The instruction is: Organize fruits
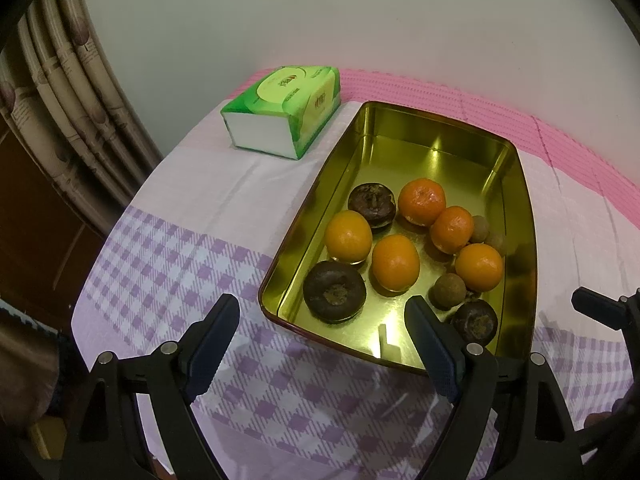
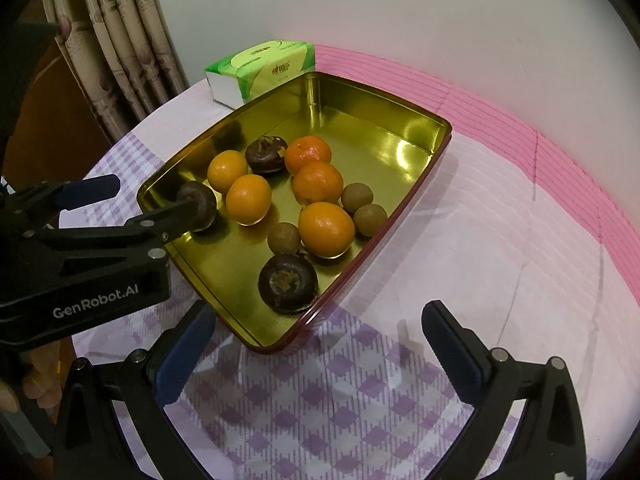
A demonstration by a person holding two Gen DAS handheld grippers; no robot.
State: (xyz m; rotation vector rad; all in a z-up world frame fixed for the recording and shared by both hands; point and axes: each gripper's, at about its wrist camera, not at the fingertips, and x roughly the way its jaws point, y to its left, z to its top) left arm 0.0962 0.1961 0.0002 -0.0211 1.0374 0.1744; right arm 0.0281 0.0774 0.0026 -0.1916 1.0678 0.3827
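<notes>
A gold tin tray (image 1: 432, 160) (image 2: 360, 132) holds several oranges (image 1: 348, 236) (image 2: 326, 228), three dark brown round fruits (image 1: 334, 294) (image 2: 288, 280) and several small tan fruits (image 1: 448, 290) (image 2: 284, 238). My left gripper (image 1: 322, 328) (image 2: 152, 194) is open and straddles the tray's near left wall. One finger is inside, beside a dark fruit, and the other is outside, with no pad pressing on anything. My right gripper (image 2: 318, 344) stands open above the checked cloth, just in front of the tray's near corner, with nothing between its fingers.
A green tissue pack (image 1: 280, 116) (image 2: 264, 68) lies behind the tray on the left. A pink mat (image 1: 520, 112) runs along the wall at the back. A curtain (image 1: 68, 92) hangs past the table's left edge. Bare checked cloth (image 2: 460, 240) lies right of the tray.
</notes>
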